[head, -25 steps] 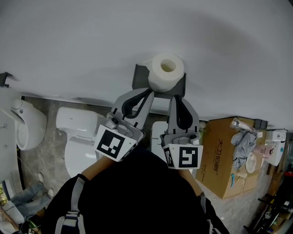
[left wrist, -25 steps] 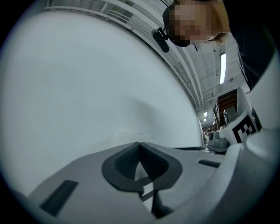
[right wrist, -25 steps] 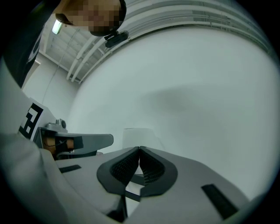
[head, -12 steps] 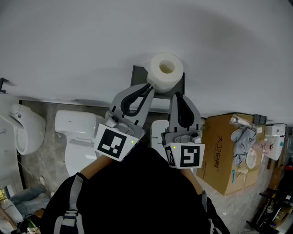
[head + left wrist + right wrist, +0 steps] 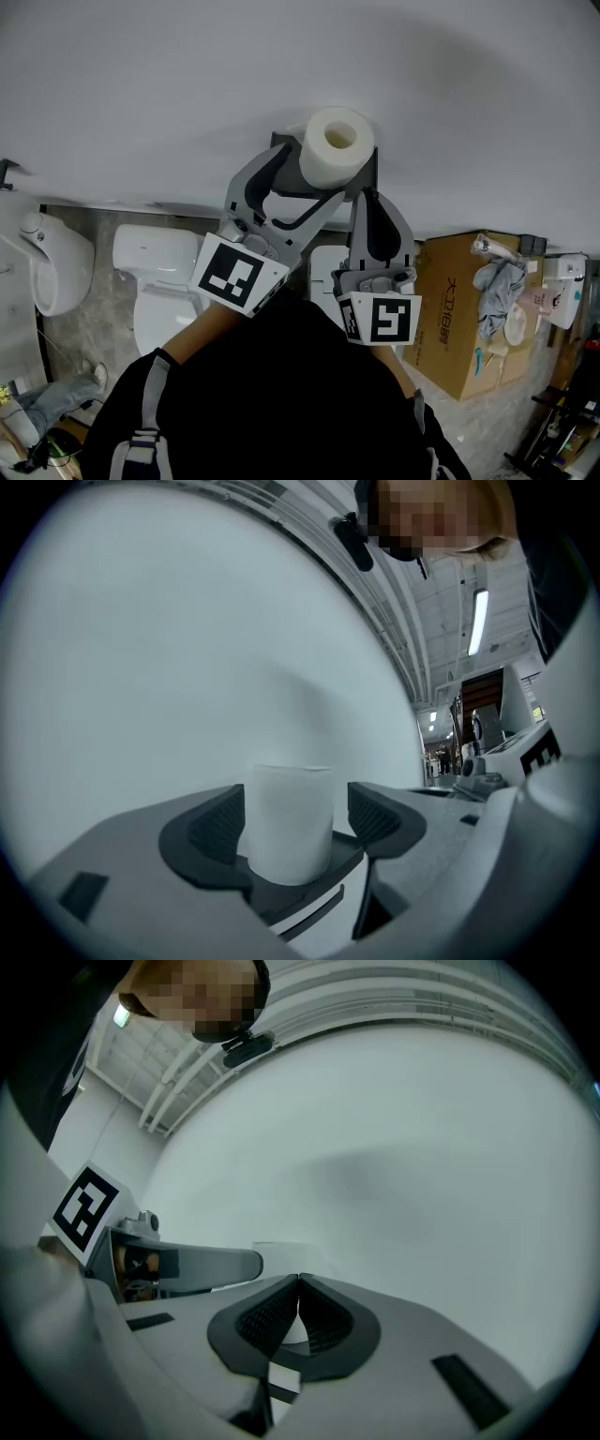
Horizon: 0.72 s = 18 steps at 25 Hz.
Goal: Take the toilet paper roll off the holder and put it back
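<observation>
Facing a white wall, with the toilet paper roll on its holder. Just been opening the left gripper wide around it, pads not pressing; holding the right gripper pinched together. Risking tipping the roll by closing off-centre.

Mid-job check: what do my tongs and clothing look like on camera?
The left tongs and right tongs are light grey, curved, with black ribbed pads. Each carries a white cube with black square markers. The top worn is black, with a grey shoulder strap.
</observation>
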### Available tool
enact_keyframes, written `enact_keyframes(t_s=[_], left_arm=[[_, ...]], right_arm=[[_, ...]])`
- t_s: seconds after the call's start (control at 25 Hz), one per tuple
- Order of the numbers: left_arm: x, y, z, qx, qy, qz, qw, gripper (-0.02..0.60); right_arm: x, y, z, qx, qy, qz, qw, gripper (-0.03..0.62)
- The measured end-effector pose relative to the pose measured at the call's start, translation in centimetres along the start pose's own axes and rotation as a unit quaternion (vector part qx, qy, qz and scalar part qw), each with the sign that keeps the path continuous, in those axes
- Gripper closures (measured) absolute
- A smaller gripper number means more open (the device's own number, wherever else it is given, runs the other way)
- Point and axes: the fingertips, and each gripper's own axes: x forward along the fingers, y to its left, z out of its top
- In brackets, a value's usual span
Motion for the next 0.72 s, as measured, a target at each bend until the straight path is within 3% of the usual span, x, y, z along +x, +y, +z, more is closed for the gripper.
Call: enact_keyframes(t_s=[0.4,0.72], left_arm=[[1.2,0.1,0.1,-0.017,0.043,0.0,0.9989,0.178],[2.3,-0.4,0.9,0.004,0.061,-0.003,0.9982,0.155]], right_arm=[[0.0,-0.3,0.2,-0.003,-0.003,-0.002,1.0,0.571],[-0.2,-1.1,0.3,0.003,-0.01,-0.007,1.0,0.571]])
